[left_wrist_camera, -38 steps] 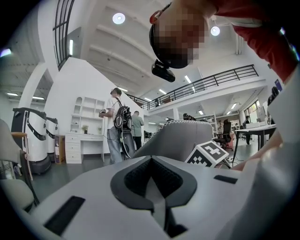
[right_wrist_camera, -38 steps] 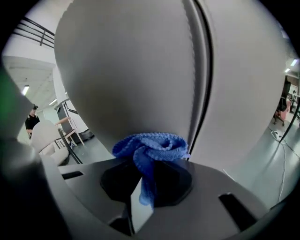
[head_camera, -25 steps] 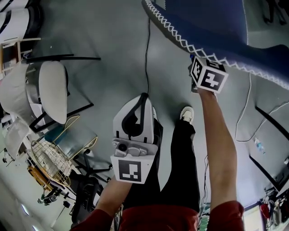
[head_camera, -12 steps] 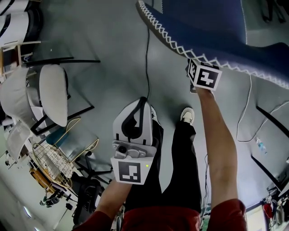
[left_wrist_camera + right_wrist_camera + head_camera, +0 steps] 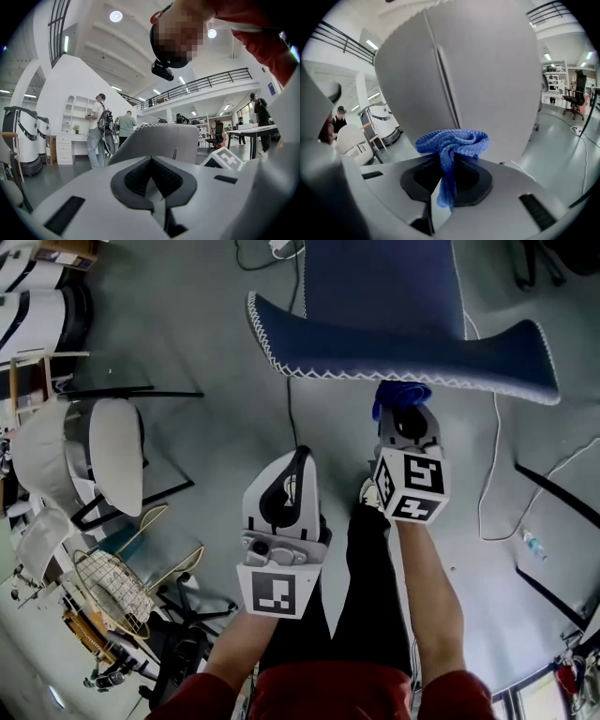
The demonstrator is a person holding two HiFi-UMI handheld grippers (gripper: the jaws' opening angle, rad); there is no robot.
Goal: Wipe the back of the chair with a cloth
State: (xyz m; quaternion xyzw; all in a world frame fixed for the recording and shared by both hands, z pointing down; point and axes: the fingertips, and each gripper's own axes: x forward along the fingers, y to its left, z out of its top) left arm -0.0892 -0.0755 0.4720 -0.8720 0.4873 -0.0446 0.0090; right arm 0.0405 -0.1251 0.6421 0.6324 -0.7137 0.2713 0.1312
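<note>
In the head view the chair back (image 5: 384, 324) is a blue padded panel with white zigzag stitching along its edge; both gripper views show it grey. My right gripper (image 5: 403, 413) is shut on a blue cloth (image 5: 401, 395), just below the panel's lower edge. The bunched cloth (image 5: 452, 145) sticks out of the jaws close in front of the chair back (image 5: 464, 70); whether they touch I cannot tell. My left gripper (image 5: 298, 457) hangs lower, over the person's legs, shut with nothing in it. It faces the chair back (image 5: 159, 140) from a distance.
A white chair (image 5: 112, 451) and a wire basket (image 5: 103, 582) stand at the left on the grey floor. Cables (image 5: 492, 493) trail at the right. Two people (image 5: 101, 126) stand by white shelves, and a table (image 5: 255, 133) is at the right.
The right gripper has drawn back from the chair's stitched edge toward the person, and the blue cloth now shows at its tip. The chair back sits higher in view. The left gripper has hardly moved.
</note>
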